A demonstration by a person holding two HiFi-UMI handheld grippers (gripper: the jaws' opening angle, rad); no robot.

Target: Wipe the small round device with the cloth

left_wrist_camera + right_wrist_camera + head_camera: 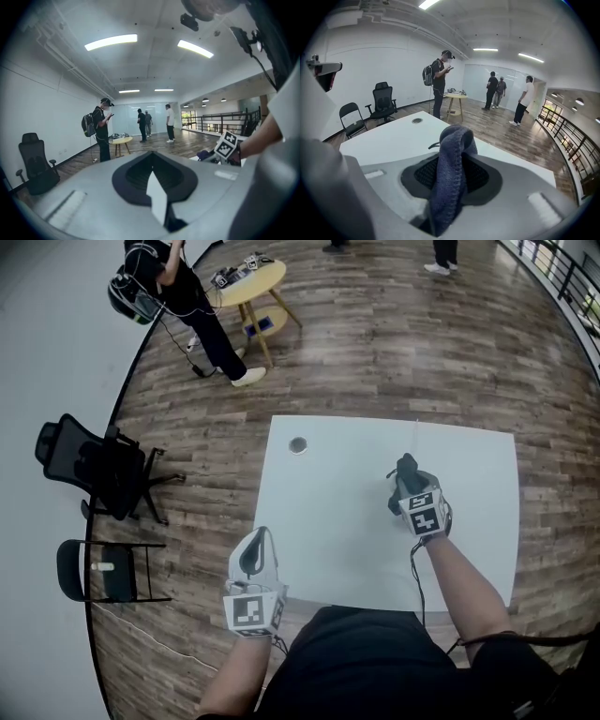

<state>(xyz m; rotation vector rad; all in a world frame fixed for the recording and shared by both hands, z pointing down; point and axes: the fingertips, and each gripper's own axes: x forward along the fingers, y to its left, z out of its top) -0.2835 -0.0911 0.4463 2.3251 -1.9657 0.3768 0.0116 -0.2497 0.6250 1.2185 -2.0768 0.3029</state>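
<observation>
The small round device (297, 444) lies on the white table (356, 531) near its far left corner; the right gripper view shows the device (417, 120) well ahead on the table. My right gripper (405, 476) hangs over the table's right half, shut on a dark blue cloth (450, 183) that stands up in a fold between the jaws. My left gripper (258, 542) is at the table's near left edge, apart from the device. Its jaws look shut, with nothing between them (154, 180). From the left gripper view, the right gripper's marker cube (228, 145) shows at the right.
A black office chair (94, 465) and a folding chair (103, 568) stand on the wood floor left of the table. A person with a backpack (169, 287) stands by a yellow round table (246, 282) further back. Other people stand at the far end (494, 91).
</observation>
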